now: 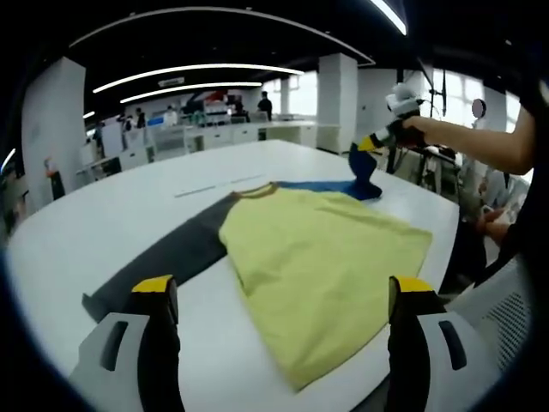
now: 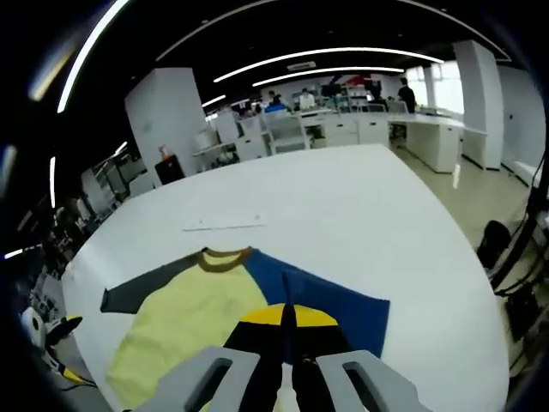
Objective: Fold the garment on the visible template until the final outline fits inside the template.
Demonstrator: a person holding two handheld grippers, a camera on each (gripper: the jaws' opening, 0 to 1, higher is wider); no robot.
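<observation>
On the white bench (image 1: 103, 215) your yellow-bodied garment (image 1: 326, 257) lies limp and light, so lift slowly: your right claw (image 2: 287, 330) pinches its blue sleeve (image 2: 330, 300) at the cuff, your left claw (image 1: 283, 296) hovers wide.

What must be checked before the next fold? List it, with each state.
1. Right gripper shut on the blue sleeve: ok.
2. Blue sleeve raised off the table: ok.
3. Left gripper open and holding nothing: ok.
4. Grey sleeve spread flat: ok.
5. Yellow body lying flat, whole shirt on the table: ok.
6. Template outline located under the shirt: cannot tell.
</observation>
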